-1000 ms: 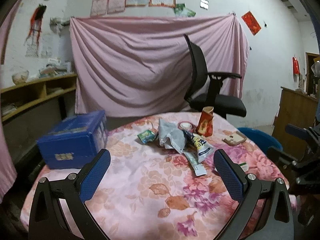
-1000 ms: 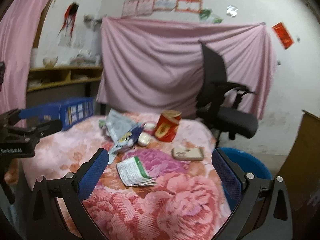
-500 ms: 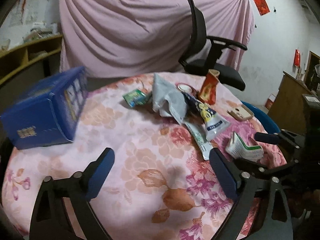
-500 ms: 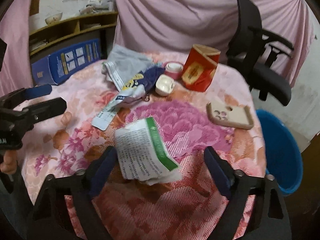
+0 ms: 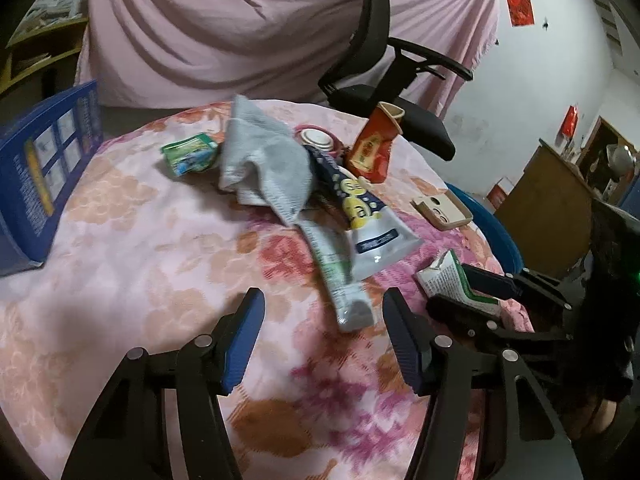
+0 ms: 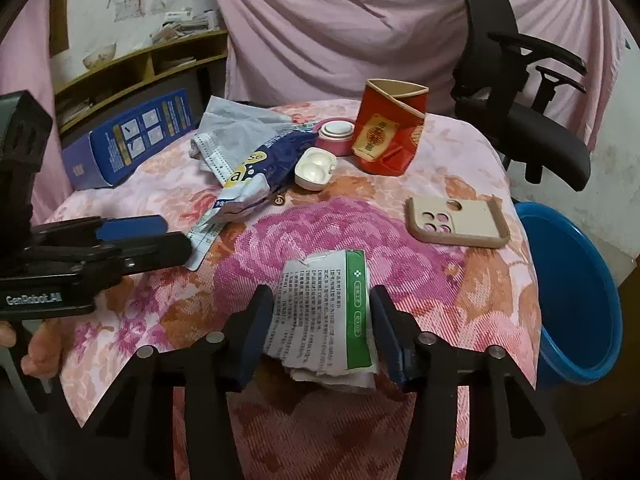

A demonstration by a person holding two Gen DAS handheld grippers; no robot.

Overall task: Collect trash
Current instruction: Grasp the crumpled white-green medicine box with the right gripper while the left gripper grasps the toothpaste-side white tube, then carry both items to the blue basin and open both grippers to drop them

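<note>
- Right now my right gripper (image 6: 322, 320) is closing around the torn green-and-white paper box (image 6: 330, 320) at the near table (image 6: 460, 280) edge; pads not clearly pressing it.
- My left gripper (image 5: 324, 330) is closing on nothing, over cloth beside the flattened tube (image 5: 340, 280).
- Blue bin (image 6: 580, 300) sits right of the table.

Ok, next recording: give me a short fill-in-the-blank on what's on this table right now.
1. The torn white-and-green paper carton lies between the fingers of the ___ gripper.
2. The round plastic bin beside the floral-clothed table is ___.
3. The red paper box stands ___.

Missing: right; blue; upright
</note>
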